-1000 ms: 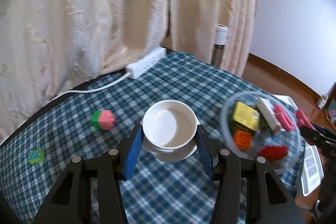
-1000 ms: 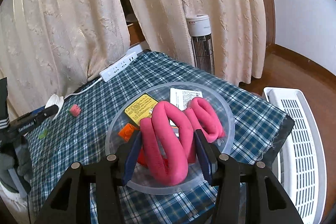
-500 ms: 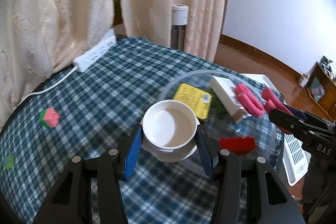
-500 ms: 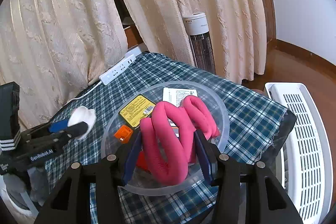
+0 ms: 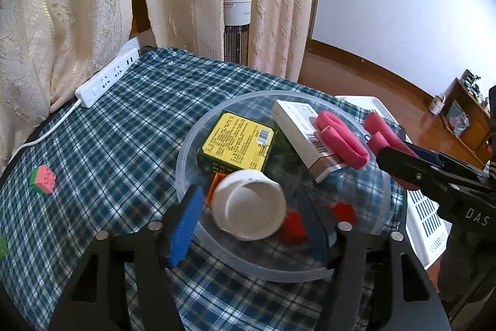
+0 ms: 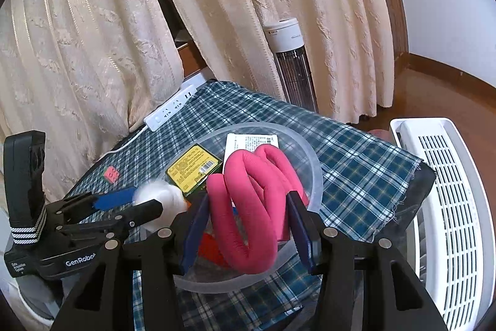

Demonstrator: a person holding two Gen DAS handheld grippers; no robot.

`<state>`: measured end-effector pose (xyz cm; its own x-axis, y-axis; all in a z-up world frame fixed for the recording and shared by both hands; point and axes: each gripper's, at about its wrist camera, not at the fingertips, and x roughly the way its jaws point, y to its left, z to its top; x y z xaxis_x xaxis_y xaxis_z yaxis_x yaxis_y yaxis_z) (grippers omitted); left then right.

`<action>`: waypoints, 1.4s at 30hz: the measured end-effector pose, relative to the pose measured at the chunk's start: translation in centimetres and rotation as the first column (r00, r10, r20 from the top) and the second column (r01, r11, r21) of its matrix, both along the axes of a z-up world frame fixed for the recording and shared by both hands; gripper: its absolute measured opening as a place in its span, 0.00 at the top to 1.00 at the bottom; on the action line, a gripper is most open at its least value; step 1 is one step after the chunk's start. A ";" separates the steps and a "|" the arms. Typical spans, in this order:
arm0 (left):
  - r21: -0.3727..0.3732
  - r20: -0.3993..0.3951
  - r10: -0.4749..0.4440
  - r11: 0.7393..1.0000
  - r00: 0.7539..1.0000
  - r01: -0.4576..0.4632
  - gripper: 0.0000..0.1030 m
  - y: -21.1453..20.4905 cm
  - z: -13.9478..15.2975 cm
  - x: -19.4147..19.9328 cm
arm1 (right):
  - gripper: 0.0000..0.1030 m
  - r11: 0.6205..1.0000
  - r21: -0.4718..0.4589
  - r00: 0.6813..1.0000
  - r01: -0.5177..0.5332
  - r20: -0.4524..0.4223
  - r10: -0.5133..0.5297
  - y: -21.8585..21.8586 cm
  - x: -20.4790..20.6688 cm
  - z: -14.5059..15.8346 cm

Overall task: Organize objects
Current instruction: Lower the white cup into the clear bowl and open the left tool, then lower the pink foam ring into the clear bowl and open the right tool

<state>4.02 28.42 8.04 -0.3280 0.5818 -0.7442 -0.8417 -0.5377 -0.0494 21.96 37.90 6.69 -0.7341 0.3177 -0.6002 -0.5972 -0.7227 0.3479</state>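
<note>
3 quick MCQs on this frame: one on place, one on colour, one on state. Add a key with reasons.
1. Where is the white cup?
A. Inside the clear bowl
B. On the cloth by the power strip
C. In the white basket

2. What colour is the top face of the barcoded box behind the cup?
A. Red
B. Yellow
C. White

3. What is the state of the right gripper?
A. Open and holding nothing
B. Shut on the cup
C. Shut on the pink foam tube

Key:
1. A, the cup lies tilted within the bowl's rim, with no fingers touching it.
2. B, the box's printed top is yellow with a dark edge.
3. C, both fingers press on the folded tube over the bowl.
</note>
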 end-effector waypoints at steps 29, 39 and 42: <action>0.035 0.009 0.130 0.991 0.992 -0.130 0.36 -4.6 1.1 -3.1 | 0.41 0.996 0.067 0.998 -0.057 0.020 0.055 -1.3 -4.9 1.4; 0.044 0.013 0.167 0.985 0.986 -0.167 0.34 -6.1 1.3 -4.3 | 0.35 0.996 0.073 0.999 -0.052 0.016 0.051 -2.0 -5.3 2.1; 0.051 0.013 0.187 0.981 0.982 -0.187 0.34 -6.8 1.5 -4.7 | 0.35 0.995 0.079 0.998 -0.065 0.014 0.064 -2.5 -5.6 2.3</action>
